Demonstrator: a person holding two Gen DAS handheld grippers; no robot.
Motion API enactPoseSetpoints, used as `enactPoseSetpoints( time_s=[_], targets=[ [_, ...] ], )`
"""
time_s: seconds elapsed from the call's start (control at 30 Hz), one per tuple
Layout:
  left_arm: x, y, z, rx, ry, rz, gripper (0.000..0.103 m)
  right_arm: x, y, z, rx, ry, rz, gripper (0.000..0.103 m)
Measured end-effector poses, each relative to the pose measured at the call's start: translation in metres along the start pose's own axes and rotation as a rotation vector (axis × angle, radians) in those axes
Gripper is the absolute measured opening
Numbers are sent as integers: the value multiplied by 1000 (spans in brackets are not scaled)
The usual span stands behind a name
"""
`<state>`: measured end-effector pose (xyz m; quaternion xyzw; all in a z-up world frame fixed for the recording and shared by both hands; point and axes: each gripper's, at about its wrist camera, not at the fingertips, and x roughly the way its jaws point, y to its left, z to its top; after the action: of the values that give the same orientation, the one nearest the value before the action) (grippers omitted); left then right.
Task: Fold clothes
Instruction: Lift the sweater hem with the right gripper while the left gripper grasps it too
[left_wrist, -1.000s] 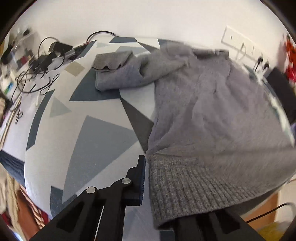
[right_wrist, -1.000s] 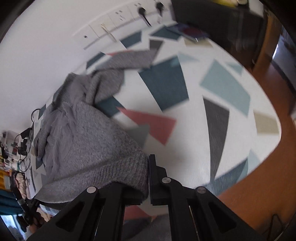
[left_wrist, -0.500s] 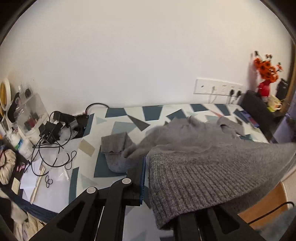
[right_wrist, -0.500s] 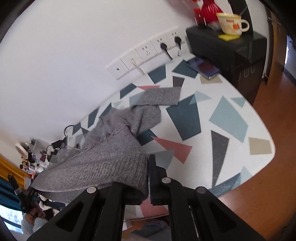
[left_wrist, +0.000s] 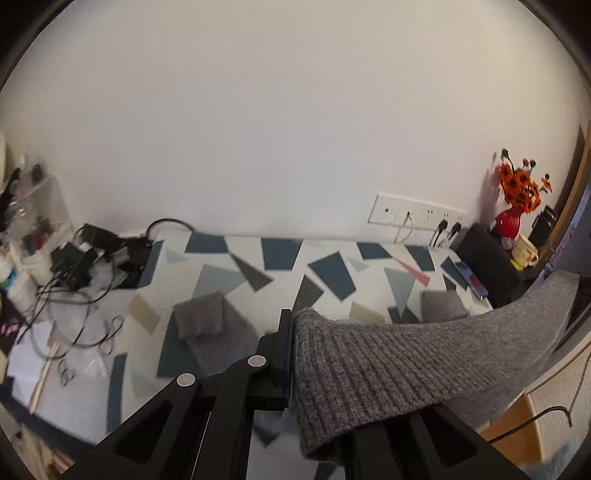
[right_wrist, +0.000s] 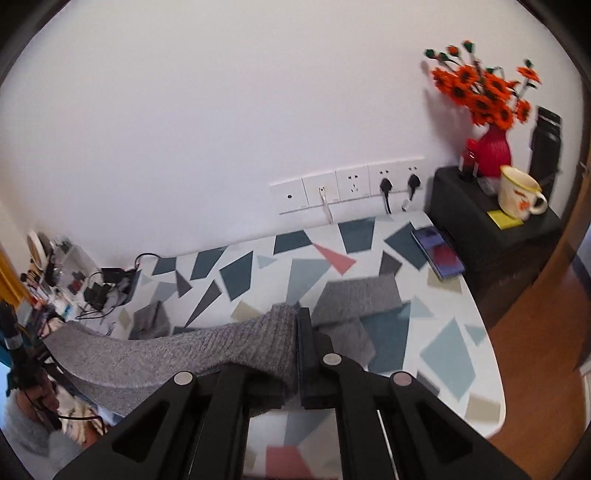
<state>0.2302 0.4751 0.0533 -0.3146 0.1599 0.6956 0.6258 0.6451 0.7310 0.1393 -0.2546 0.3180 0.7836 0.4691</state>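
A grey knitted sweater (left_wrist: 388, 365) hangs lifted above the patterned table (left_wrist: 280, 258). My left gripper (left_wrist: 290, 354) is shut on one corner of its ribbed hem, which stretches away to the right. My right gripper (right_wrist: 297, 354) is shut on the other hem corner, and the sweater (right_wrist: 184, 354) runs off to the left from it. One sleeve (left_wrist: 201, 319) trails on the table at the left, the other sleeve (right_wrist: 356, 297) lies on the right part. The sweater's body below the hem is mostly hidden behind the grippers.
Cables and chargers (left_wrist: 88, 254) clutter the table's left end. A phone (right_wrist: 437, 253) lies near the right end. Beside the table a black cabinet (right_wrist: 495, 236) carries a mug (right_wrist: 517, 194) and a red vase of orange flowers (right_wrist: 493, 147). Wall sockets (right_wrist: 351, 186) sit behind.
Both grippers have risen well above the table, lifting the sweater's hem off it. The sweater lay spread flat a second ago; now only the sleeves touch the table.
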Motion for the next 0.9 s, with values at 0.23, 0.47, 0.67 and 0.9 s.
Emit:
enactPoseSetpoints(
  time_s=[0.23, 0.47, 0.67, 0.9],
  targets=[
    [-19, -10, 157, 53, -288, 82, 2, 11, 14, 146, 85, -230, 26, 3],
    [-119, -20, 218, 74, -547, 80, 2, -108, 58, 196, -41, -554, 127, 3],
    [-84, -27, 146, 148, -358, 95, 2, -65, 38, 154, -81, -381, 95, 3],
    [67, -14, -27, 217, 122, 228, 2, 120, -28, 9, 12, 87, 51, 3]
  ],
)
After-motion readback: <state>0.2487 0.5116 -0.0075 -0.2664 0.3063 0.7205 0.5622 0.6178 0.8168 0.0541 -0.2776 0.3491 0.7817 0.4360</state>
